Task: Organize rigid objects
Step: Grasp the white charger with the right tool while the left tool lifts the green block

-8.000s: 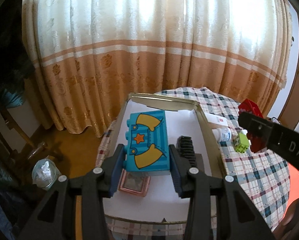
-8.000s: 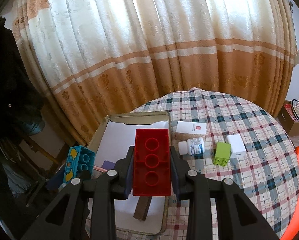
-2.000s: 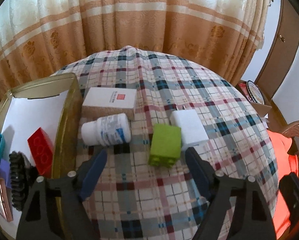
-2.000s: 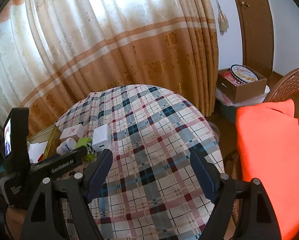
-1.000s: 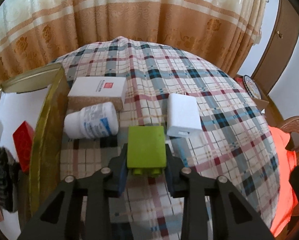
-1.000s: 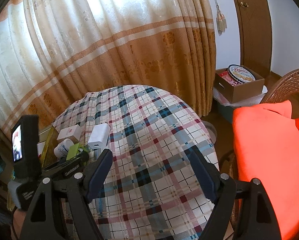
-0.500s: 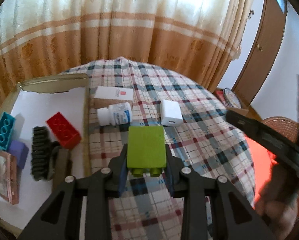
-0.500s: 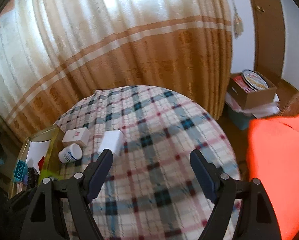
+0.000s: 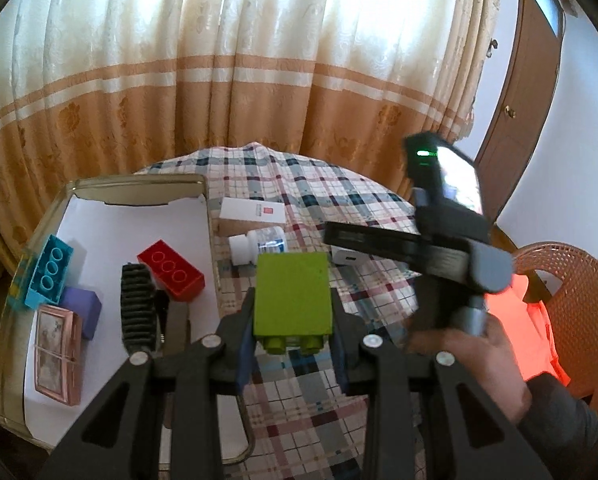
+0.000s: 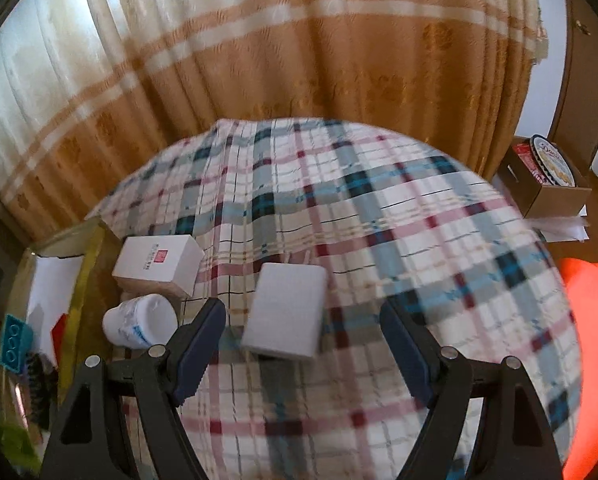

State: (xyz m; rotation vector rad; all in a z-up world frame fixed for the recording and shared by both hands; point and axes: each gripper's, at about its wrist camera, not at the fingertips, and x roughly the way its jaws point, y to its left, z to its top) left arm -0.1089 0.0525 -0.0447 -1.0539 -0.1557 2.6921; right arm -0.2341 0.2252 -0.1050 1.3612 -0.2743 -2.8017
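My left gripper [image 9: 293, 344] is shut on a green toy brick [image 9: 293, 294] and holds it above the checked tablecloth, just right of the gold tray [image 9: 19, 256]. The tray holds a red brick [image 9: 171, 270], a teal brick [image 9: 47, 276], a purple block [image 9: 81, 306], a black comb [image 9: 137, 306] and a pink framed picture [image 9: 57, 356]. My right gripper [image 10: 305, 344] is open, low over a white charger block [image 10: 287, 316] that lies between its fingers. A white pill bottle [image 10: 141, 320] and a white box [image 10: 159, 266] lie to its left.
The round table [image 10: 379, 220] has a plaid cloth and drops off on all sides. An orange cushion [image 10: 595, 340] on a wicker chair [image 9: 559, 264] stands at the right. A cardboard box with a tin [image 10: 547, 176] sits on the floor. Curtains hang behind.
My left gripper has lifted the green brick and pulled back from the table toward the tray side. My right gripper has swung in and down over the white charger block.
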